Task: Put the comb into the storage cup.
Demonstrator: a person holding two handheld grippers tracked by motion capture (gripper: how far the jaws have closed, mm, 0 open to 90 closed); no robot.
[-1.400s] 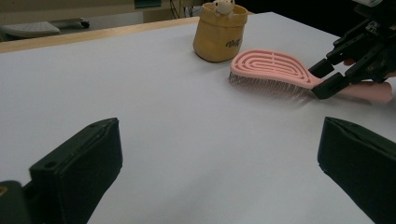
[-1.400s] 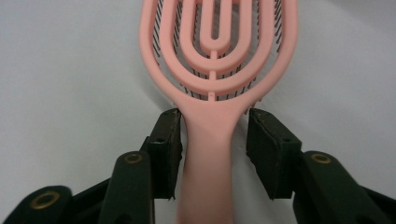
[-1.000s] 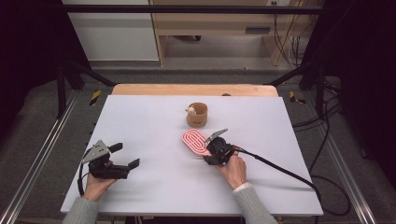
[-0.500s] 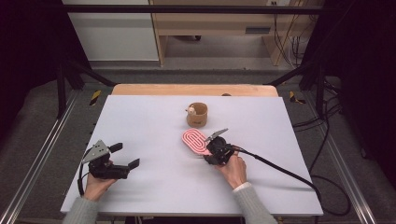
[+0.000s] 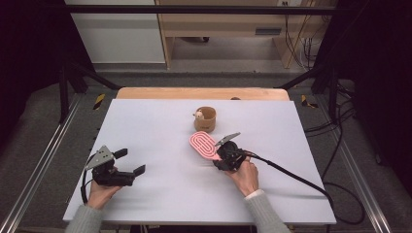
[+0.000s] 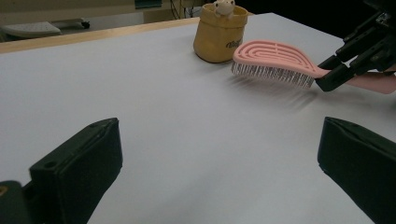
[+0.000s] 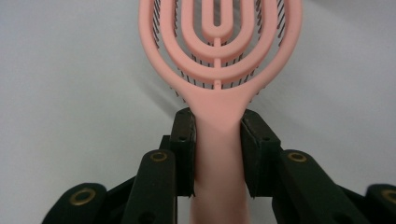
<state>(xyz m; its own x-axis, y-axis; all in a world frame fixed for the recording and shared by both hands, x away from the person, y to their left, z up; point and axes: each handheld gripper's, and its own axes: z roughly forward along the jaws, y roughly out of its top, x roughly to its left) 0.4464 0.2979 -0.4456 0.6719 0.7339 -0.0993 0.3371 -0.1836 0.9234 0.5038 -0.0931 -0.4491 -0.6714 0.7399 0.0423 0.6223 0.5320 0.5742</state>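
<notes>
A pink hairbrush [image 5: 203,144] with looped slots lies just right of the table's middle, bristles down. My right gripper [image 5: 219,155] is shut on its handle. In the right gripper view both pads press the handle's sides [image 7: 217,144] below the brush head [image 7: 218,93]. From the left gripper view the brush [image 6: 275,53] looks about level, bristles just over the surface, with the right gripper [image 6: 334,77] at its handle end. My left gripper [image 5: 130,161] rests at the front left, open, with nothing between its jaws [image 6: 219,158].
A small tan pot [image 5: 206,119] with a little figure on its rim stands just behind the brush head, also seen in the left gripper view [image 6: 219,35]. The white table top [image 5: 160,126] spreads between the two hands. A black cable [image 5: 291,175] trails right from the right gripper.
</notes>
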